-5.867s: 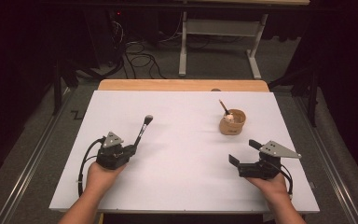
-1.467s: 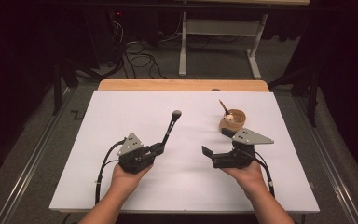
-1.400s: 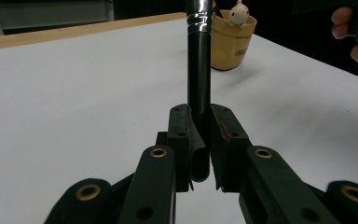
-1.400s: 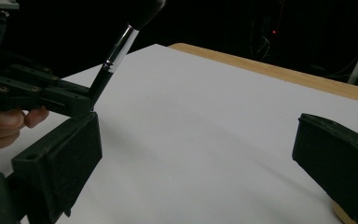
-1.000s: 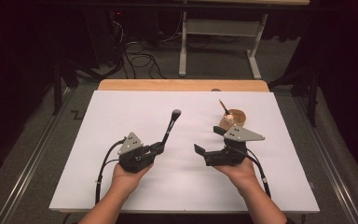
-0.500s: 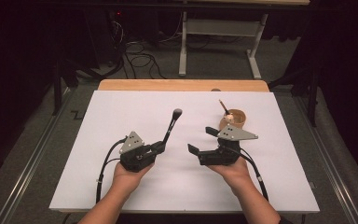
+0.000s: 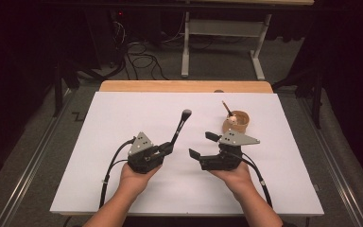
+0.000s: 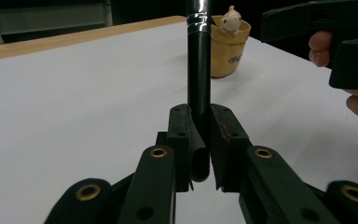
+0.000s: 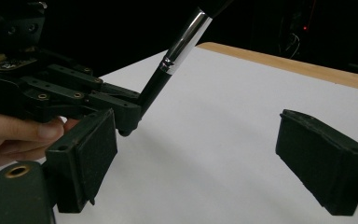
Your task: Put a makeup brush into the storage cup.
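Observation:
A black-handled brush (image 7: 179,127) with a silver ferrule and a dark head sticks up and away from my left gripper (image 7: 168,147), which is shut on the handle's lower end. The left gripper view shows the handle (image 8: 199,70) pinched between the two pads (image 8: 182,140). My right gripper (image 7: 202,144) lies just right of it, pointing left, open. Its jaws have just been closing a little, with nothing between them. In the right gripper view the brush (image 9: 175,51) slants above the gap of my right gripper (image 9: 200,154), beyond the pads.
A small tan cup (image 7: 237,122) holding a thin stick and a little pale figure stands behind the right gripper, also far right in the left gripper view (image 8: 228,46). The white board (image 7: 123,113) lies on a wooden table; dark floor with cables lies beyond.
My right gripper has slid left and slightly nearer, closing the gap to the left gripper and brush. The left gripper and brush have hardly moved.

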`<state>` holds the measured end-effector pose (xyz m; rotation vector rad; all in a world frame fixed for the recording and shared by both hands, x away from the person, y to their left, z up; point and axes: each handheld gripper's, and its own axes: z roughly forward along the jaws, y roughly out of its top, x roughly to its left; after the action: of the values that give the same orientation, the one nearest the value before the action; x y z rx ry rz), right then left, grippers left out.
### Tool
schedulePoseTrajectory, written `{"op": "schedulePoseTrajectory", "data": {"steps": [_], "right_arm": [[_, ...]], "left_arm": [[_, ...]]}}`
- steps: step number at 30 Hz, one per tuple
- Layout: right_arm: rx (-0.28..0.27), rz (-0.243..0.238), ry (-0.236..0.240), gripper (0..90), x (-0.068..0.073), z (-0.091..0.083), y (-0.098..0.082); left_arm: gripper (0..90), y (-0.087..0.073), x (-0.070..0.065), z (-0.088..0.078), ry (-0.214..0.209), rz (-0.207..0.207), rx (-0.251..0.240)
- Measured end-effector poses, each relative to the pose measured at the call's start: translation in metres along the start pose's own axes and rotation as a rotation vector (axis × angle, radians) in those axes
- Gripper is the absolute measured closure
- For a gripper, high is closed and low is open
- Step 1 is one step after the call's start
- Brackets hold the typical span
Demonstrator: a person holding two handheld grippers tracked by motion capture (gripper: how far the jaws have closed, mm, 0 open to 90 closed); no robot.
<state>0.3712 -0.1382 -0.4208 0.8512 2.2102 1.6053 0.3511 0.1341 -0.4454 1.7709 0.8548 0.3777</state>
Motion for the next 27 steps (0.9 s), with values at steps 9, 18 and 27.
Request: {"op": "schedulePoseTrajectory", "data": {"steps": [9, 18, 27], "right_arm": [[-0.001, 0.009, 0.011, 15.8, 0.003, 0.000, -0.003], [-0.002, 0.027, 0.033, 19.8, 0.004, 0.002, -0.006], [-0.030, 0.053, 0.047, 27.5, 0.004, 0.001, -0.008]], "left_arm": [[79.3, -0.006, -0.006, 0.003, -0.019, 0.007, 0.001], [79.2, -0.010, -0.012, 0.006, -0.044, 0.012, -0.001], [79.2, -0.013, -0.017, 0.008, -0.062, 0.012, 0.000]]}}
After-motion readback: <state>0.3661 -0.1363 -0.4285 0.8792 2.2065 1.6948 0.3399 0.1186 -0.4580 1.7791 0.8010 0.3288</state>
